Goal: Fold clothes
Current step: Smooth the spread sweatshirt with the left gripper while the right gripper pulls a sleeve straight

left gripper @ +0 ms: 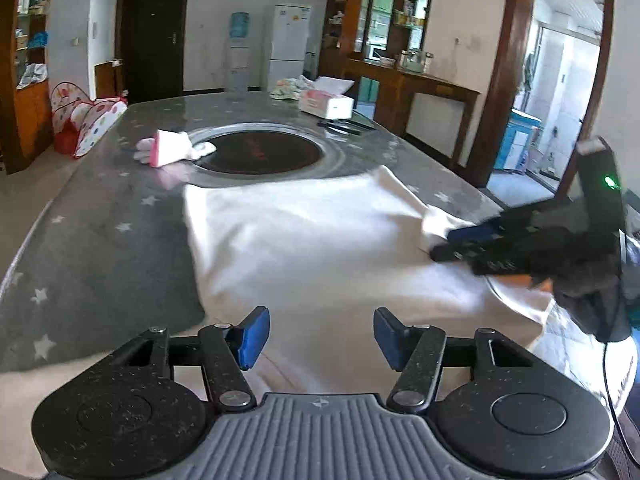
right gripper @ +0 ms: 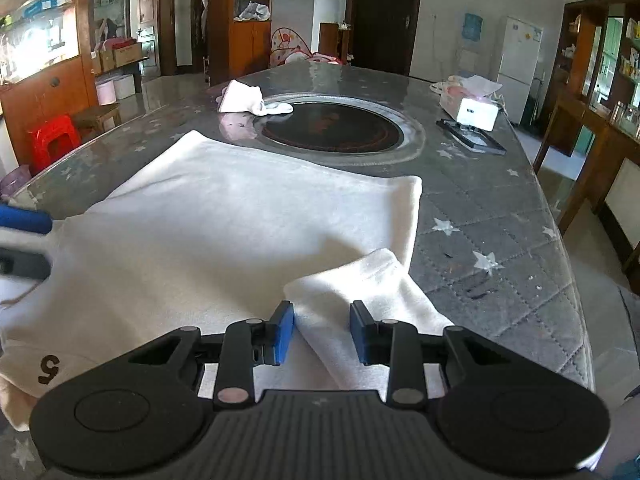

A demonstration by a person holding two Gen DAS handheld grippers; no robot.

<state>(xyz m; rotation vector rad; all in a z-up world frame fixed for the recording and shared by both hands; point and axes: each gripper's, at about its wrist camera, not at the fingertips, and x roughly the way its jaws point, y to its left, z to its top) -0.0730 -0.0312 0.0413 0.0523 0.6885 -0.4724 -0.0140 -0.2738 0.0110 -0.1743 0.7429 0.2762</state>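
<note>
A white T-shirt (left gripper: 312, 240) lies spread flat on the grey star-patterned table (left gripper: 100, 240). In the right wrist view the shirt (right gripper: 240, 220) has its right sleeve (right gripper: 360, 284) folded up between my right gripper's (right gripper: 322, 330) blue pads, which stand open around it. My left gripper (left gripper: 321, 336) is open and empty, low over the shirt's near part. The right gripper also shows in the left wrist view (left gripper: 444, 242), at the sleeve. The left gripper's fingertips (right gripper: 24, 220) show at the left edge of the right wrist view.
A round dark hotplate (left gripper: 260, 152) is set in the table's middle. A small folded white and pink garment (left gripper: 172, 148) lies at its left rim. A tissue box (left gripper: 326, 104) and a flat black tray (right gripper: 472, 136) lie at the far right. The table edge (right gripper: 568, 280) runs near the right.
</note>
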